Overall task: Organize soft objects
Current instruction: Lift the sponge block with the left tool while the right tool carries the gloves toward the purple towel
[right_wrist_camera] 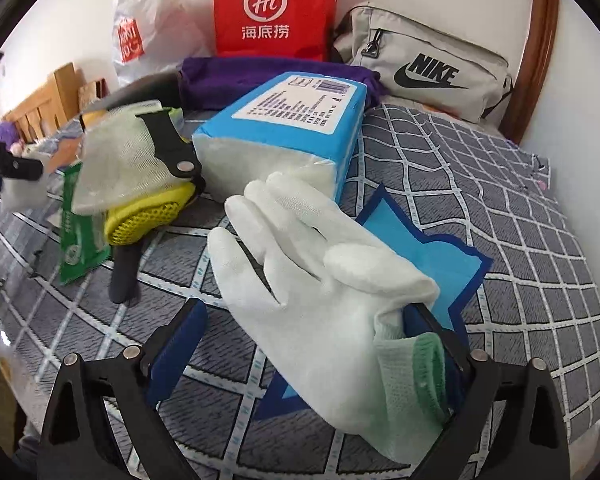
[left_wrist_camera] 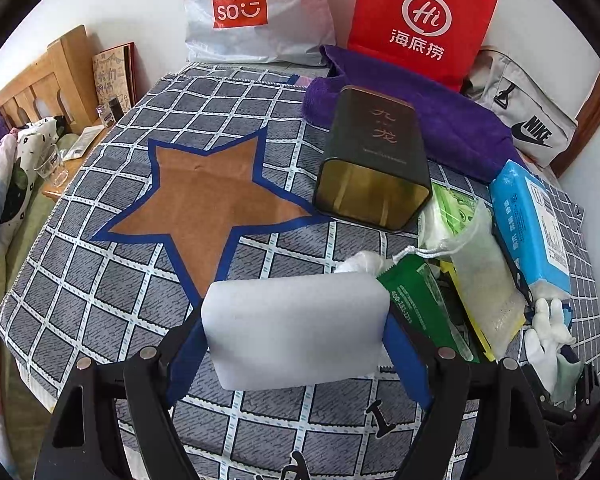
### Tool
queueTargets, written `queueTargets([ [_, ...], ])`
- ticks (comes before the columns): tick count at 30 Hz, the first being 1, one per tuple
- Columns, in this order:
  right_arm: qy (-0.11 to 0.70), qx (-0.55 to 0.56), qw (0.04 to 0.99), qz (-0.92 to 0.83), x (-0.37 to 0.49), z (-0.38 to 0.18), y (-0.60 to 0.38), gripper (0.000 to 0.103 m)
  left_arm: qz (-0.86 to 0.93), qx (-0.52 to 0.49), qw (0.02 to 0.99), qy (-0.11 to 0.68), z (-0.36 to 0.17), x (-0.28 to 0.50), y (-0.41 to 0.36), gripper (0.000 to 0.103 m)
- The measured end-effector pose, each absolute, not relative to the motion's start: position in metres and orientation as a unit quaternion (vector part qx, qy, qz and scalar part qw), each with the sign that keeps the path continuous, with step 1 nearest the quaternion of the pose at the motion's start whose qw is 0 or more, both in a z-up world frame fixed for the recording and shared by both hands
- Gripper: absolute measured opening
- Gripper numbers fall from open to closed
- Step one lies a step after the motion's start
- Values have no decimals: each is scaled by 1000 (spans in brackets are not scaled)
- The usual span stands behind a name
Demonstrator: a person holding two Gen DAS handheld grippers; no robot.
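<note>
The left gripper [left_wrist_camera: 296,344] is clamped on the white sponge block [left_wrist_camera: 296,328] — light, compressible, best taken across its short sides — while the right gripper [right_wrist_camera: 312,344] stands open around the limp white glove [right_wrist_camera: 320,280], cuff against its right pad.

The left tool [left_wrist_camera: 296,340] has black triangular finger frames with cut-outs, round silver screws at the joints and blue pads. The right tool [right_wrist_camera: 304,344] is built the same.

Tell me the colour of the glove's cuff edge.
Pale green, on the white glove; the right wrist view shows it best.
</note>
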State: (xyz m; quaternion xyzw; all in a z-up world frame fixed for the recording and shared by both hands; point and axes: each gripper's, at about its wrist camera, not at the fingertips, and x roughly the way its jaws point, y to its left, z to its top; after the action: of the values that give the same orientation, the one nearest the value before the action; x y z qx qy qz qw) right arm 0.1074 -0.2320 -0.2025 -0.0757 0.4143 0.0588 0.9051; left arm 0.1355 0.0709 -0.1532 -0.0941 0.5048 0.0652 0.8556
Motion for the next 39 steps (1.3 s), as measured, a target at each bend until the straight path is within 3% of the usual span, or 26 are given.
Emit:
queueTargets([
  [1,414,-71,906,57,107,-201,-234,85,64,-94,856,504,-152,136,72,81],
  [3,417,-65,906,46,108,-197,-240,59,62,-93,857,503,-150,139,72,81],
  [4,420,-64,904,40,109,-194,-245,52,61,-93,858,502,-149,140,72,81],
  [6,426,-59,902,39,110,-190,-252,24,57,-91,859,500,-146,142,72,81],
  [8,428,-38,901,54,107,-182,-261,14,54,-83,861,499,-141,146,71,81],
  [23,328,5,940,92,140,-69,-262,11,21,-63,886,459,-89,191,67,81],
  [39,304,41,941,140,262,-33,-235,7,12,-52,891,451,-70,277,60,81],
])
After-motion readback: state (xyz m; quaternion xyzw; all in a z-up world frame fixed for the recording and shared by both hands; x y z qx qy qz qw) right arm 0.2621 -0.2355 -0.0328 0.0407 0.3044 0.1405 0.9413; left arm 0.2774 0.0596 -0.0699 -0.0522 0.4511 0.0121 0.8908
